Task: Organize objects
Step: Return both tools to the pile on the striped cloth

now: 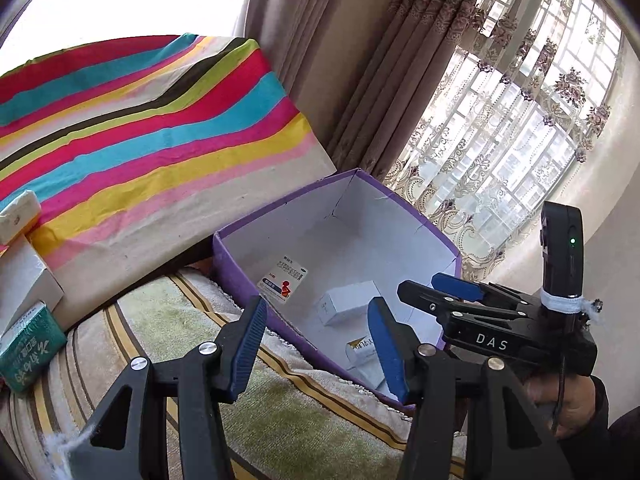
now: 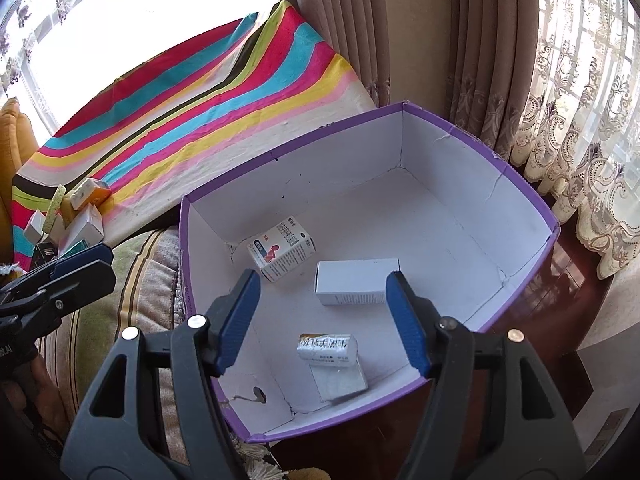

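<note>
Right gripper [image 2: 324, 312] hangs over the near part of the purple box [image 2: 520, 178], jaws spread wide, nothing between them. Left gripper [image 1: 316, 344] likewise gapes wide and empty, poised above the box's near rim and the striped towel-like cover [image 1: 168, 320] under it. Seen from the left wrist camera, the right gripper [image 1: 460, 286] shows side-on at the box's right edge, with a hand [image 1: 568, 404] on its handle below. Inside the box, on its white floor: a small carton with a red figure printed on it [image 2: 280, 248] toward the far left, tilted; a plain white carton [image 2: 356, 282] just beside it, nearer the middle; a silvery packet with printed lettering [image 2: 328, 350] closest to the near wall, lying on a flat white piece I cannot identify. The three items lie apart from each other. Left of the box, a cloth with bright stripes [image 2: 192, 120] drapes over a raised surface. At its lower left end sits a cluster of more small boxes [image 2: 80, 216], among them a green packet [image 1: 32, 348]. Behind all this, brown curtains [image 2: 352, 20] and lace drapes [image 2: 580, 120] cover the windows.
</note>
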